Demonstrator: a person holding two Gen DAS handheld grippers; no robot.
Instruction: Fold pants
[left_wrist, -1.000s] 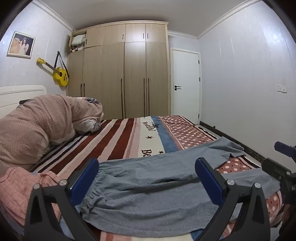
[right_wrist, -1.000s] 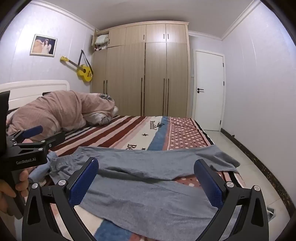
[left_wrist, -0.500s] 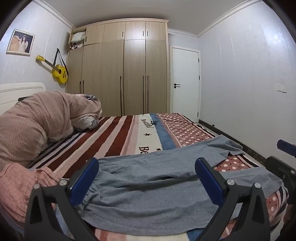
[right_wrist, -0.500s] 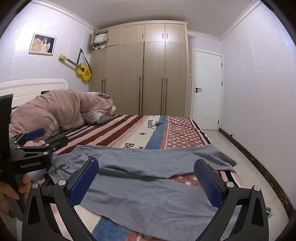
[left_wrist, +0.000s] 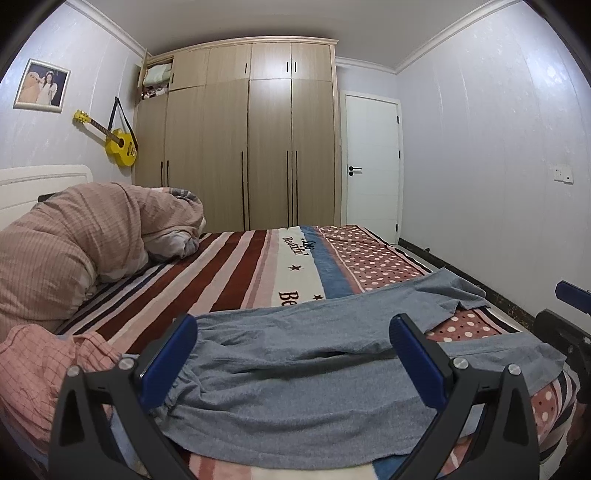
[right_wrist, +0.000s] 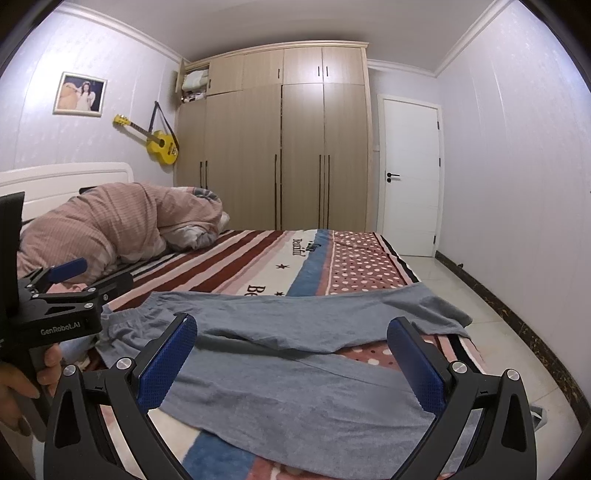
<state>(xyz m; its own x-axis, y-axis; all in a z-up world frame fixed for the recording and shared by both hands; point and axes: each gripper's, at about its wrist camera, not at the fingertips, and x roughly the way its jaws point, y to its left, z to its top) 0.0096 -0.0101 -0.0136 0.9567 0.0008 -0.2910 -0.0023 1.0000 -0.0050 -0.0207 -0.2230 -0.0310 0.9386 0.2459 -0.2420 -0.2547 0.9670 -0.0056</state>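
Note:
Grey pants (left_wrist: 295, 391) (right_wrist: 295, 387) lie spread flat across the near end of the striped bed, waistband to the left, both legs running right and apart at the cuffs. My left gripper (left_wrist: 293, 350) hovers open just before the waist end, nothing between its blue pads. Over the legs, my right gripper (right_wrist: 291, 350) also stands open and holds nothing. The right wrist view catches the left gripper (right_wrist: 70, 280) at its left edge, held by a hand (right_wrist: 22, 387).
A heaped pink quilt (left_wrist: 85, 236) fills the head of the bed (left_wrist: 236, 273), with a pink checked cloth (left_wrist: 40, 373) near the waistband. A wooden wardrobe (left_wrist: 258, 140) and white door (left_wrist: 371, 166) stand beyond. Tiled floor (right_wrist: 491, 332) runs along the right.
Both grippers have shifted slightly, so the views have shifted a little, the left one higher. Both stay open and the pants have not moved.

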